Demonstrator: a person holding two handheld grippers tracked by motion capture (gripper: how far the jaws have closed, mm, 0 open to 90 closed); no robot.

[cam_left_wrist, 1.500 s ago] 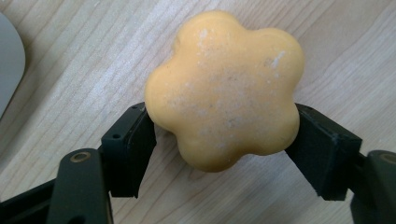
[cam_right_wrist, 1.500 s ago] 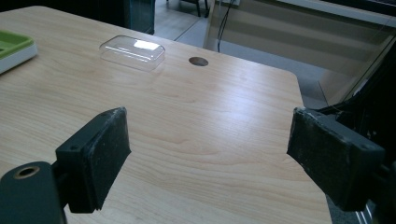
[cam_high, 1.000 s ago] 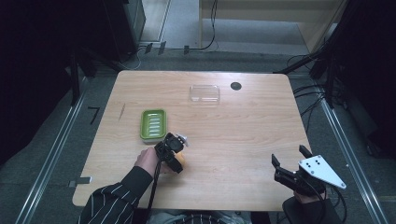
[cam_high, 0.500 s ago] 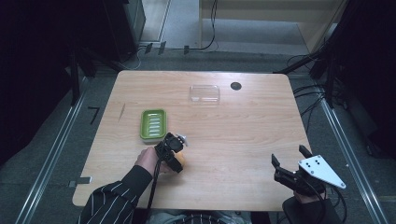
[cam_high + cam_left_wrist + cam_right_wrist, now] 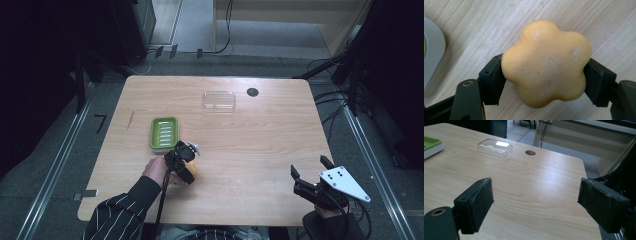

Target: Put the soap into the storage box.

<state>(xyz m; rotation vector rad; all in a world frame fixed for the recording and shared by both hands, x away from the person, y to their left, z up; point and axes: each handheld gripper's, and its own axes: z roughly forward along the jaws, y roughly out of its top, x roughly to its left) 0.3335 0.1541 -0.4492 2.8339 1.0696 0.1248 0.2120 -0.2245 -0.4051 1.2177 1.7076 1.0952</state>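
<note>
A yellow flower-shaped soap (image 5: 549,75) sits between the black jaws of my left gripper (image 5: 544,62), which press on its two sides. From above, the left gripper (image 5: 185,162) points down at the table just right of the front end of a green soap dish (image 5: 164,132). A sliver of the soap (image 5: 193,169) shows under it. I cannot tell whether the soap rests on the wood or hangs just above it. My right gripper (image 5: 309,166) is near the table's front right corner, open and holding nothing. In its own view the right gripper (image 5: 536,186) has its jaws wide apart over bare wood.
A clear plastic lid (image 5: 219,100) lies at the back middle of the table, with a dark round hole (image 5: 252,92) to its right. The dish's pale rim (image 5: 431,50) shows at the left in the left gripper view. A metal rail runs along each side of the table.
</note>
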